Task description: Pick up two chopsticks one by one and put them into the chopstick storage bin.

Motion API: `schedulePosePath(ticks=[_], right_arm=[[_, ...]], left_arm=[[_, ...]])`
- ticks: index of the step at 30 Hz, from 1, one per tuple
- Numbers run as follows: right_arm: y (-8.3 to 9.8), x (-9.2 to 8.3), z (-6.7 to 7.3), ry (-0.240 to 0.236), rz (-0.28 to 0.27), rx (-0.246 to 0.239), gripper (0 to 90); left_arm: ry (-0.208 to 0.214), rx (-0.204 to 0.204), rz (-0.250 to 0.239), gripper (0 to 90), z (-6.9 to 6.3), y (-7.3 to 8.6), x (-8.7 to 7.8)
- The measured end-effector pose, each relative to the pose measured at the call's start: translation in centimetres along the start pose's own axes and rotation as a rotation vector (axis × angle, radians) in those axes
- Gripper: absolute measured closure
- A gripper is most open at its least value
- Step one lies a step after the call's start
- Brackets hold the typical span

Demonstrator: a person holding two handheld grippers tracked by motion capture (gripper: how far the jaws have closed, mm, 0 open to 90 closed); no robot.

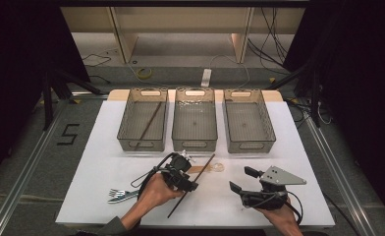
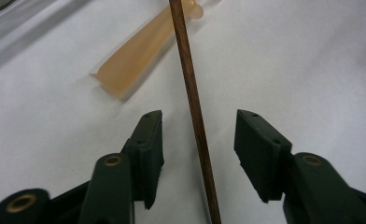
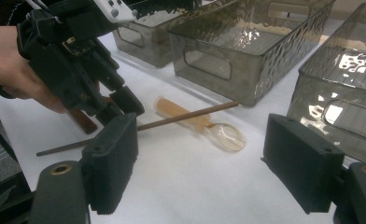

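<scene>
My left gripper [image 2: 197,156] has its jaws half-spread astride the brown chopstick [image 2: 193,112], one pad on each side, neither touching it yet. The stick's long axis runs straight away from me, between the jaws and across them, so closing should pinch it squarely. It lies on the white worktop [image 1: 102,157], its far part crossing the handle of a translucent spoon [image 3: 204,125]. My right gripper [image 1: 246,180] hovers apart with its jaws wide and empty. Beyond stand three bins [image 1: 194,143]; another chopstick [image 1: 149,125] lies in the leftmost.

Left fingers [image 2: 199,156] apart, right fingers [image 3: 217,163] wide
</scene>
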State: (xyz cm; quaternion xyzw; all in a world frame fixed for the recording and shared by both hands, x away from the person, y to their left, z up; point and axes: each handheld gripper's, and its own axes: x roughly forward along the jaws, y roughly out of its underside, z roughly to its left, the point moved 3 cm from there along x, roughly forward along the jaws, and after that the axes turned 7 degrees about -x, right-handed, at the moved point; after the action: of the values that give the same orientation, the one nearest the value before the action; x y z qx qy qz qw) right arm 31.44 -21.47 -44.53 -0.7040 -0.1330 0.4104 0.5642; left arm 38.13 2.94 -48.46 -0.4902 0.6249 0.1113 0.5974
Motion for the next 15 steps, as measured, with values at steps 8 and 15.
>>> schedulePosePath(ticks=[8,15], right_arm=[[0.00,-0.01,0.00,0.001,0.000,0.001,27.0],[0.00,0.01,0.02,-0.002,0.001,-0.001,27.0]], left_arm=[[-0.015,0.016,0.013,60.1,-0.12,0.22,0.59],[-0.034,0.031,0.022,65.2,-0.35,0.34,0.98]])
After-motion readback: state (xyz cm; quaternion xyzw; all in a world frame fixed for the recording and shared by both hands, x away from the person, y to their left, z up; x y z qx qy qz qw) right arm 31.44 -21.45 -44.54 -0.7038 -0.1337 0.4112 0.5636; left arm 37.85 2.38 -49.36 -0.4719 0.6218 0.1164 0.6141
